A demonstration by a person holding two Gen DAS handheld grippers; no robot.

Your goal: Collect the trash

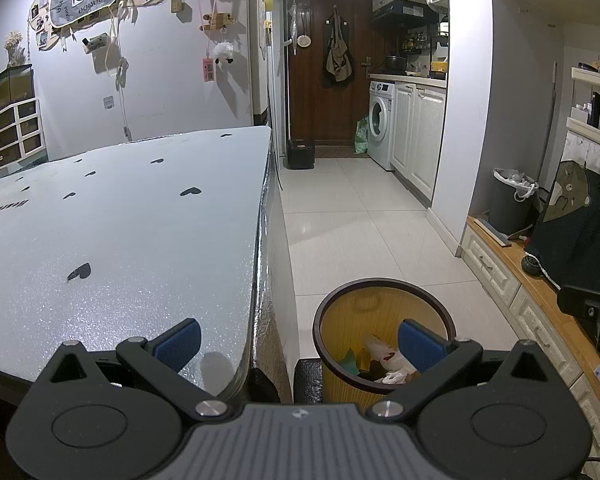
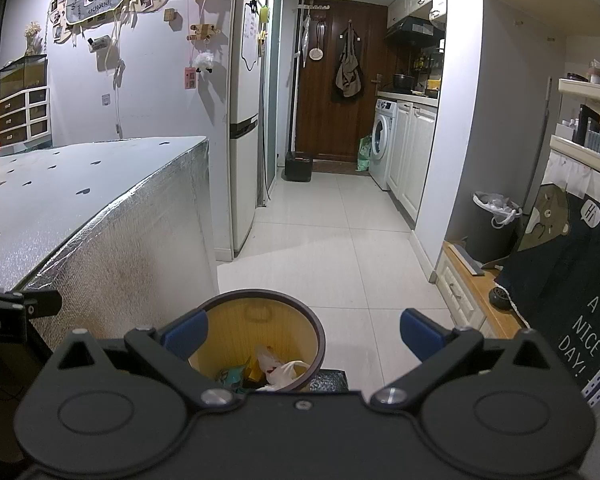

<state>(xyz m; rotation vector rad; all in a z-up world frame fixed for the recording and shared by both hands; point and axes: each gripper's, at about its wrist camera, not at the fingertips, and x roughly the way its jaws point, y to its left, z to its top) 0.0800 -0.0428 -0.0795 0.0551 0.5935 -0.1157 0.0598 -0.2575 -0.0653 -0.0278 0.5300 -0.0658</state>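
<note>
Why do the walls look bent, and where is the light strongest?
Both views are fisheye, so straight edges bow near the borders and the corners go black. Left wrist view: the table top glares bright. Right wrist view: the floor shines, the table's foil side lies in shadow. The bin looks sharp in both.

The wastebasket (image 1: 384, 320) is the landmark. In the left wrist view its lower body is cut off behind the left tongs (image 1: 300, 344), whose right pad covers part of the white plastic bag (image 1: 384, 354) inside it. In the right wrist view the right tongs (image 2: 303, 336) hide the wastebasket's near wall. Wrappers (image 2: 236, 374) beside the bag are too small to identify. Left of the wastebasket, the bench (image 1: 120, 220) runs off the picture's edge.
</note>
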